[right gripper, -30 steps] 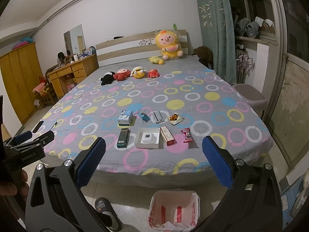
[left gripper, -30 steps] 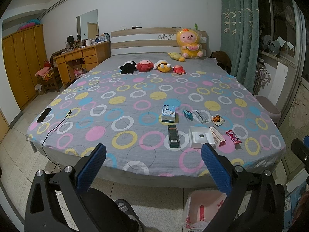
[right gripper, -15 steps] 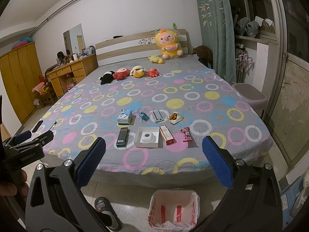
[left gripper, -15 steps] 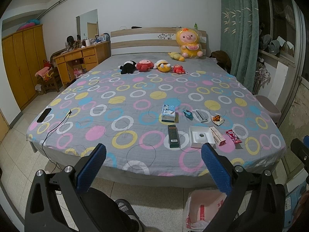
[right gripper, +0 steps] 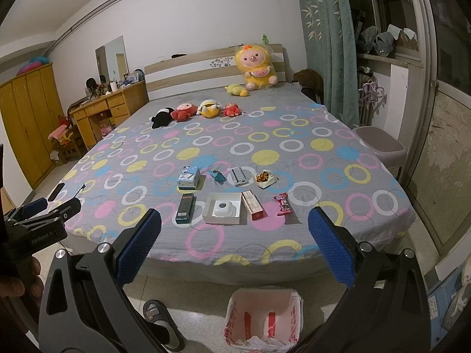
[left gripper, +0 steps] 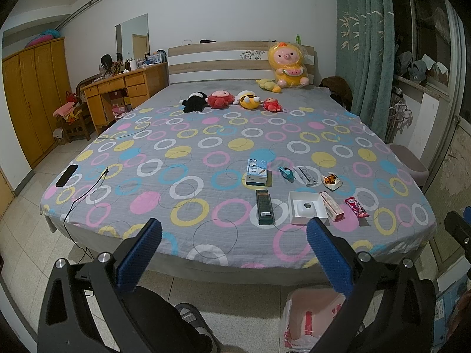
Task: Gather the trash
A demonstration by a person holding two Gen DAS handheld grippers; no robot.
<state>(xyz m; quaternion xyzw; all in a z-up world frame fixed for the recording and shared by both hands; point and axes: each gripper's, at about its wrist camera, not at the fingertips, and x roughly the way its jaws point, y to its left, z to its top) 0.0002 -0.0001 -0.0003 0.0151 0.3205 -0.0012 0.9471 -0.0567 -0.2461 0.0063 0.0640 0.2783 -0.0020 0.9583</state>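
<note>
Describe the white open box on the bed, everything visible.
The white box is a shallow, square, lidless tray, apparently cardboard, lying flat on the bedspread near the foot edge. Inside sits a white moulded insert with a round hollow in its middle. A red-and-white carton lies against its right wall, seemingly touching; a dark green box lies to its left, apart. Neither gripper is near it. In the left wrist view the same box shows the same pose.

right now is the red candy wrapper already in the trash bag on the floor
No, the red candy wrapper lies on the bed right of the orange-red box, while the trash bag sits on the floor below.
</note>
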